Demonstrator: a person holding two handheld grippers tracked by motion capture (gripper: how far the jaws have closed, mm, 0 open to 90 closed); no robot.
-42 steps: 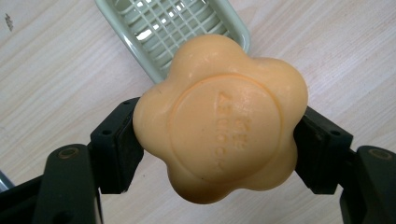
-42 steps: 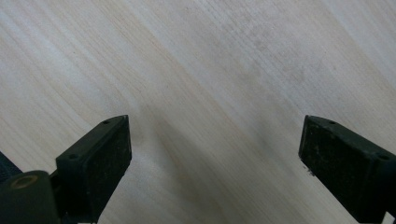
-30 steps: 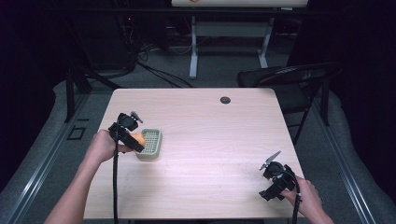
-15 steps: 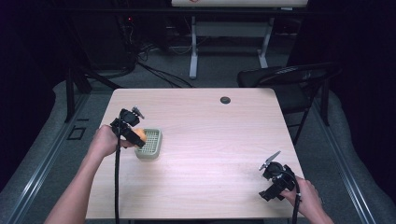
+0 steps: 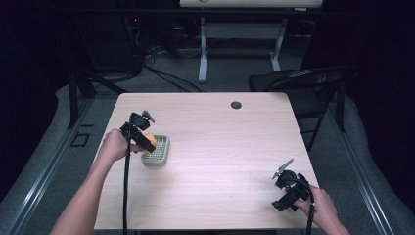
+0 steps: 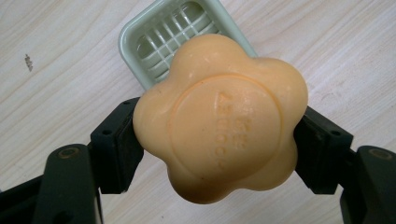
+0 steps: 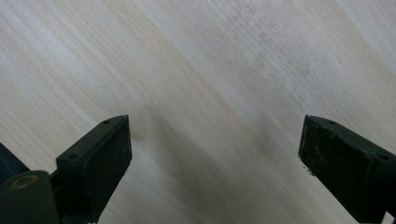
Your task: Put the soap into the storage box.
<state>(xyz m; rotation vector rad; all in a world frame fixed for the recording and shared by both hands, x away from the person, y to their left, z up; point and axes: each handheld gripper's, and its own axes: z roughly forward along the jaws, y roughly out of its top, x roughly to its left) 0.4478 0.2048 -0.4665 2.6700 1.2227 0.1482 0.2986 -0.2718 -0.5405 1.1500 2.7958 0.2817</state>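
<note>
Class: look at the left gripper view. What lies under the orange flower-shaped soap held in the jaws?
Under the soap, clamped by the left gripper, lie a pale green slatted soap dish and the wooden table. The soap covers the dish's near end, so that part stays unseen.

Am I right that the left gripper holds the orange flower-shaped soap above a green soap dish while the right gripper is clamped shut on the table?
Not quite. The right gripper is open, its jaws wide apart over bare table, as the right gripper view shows. The left gripper does hold the soap above the green dish.
</note>
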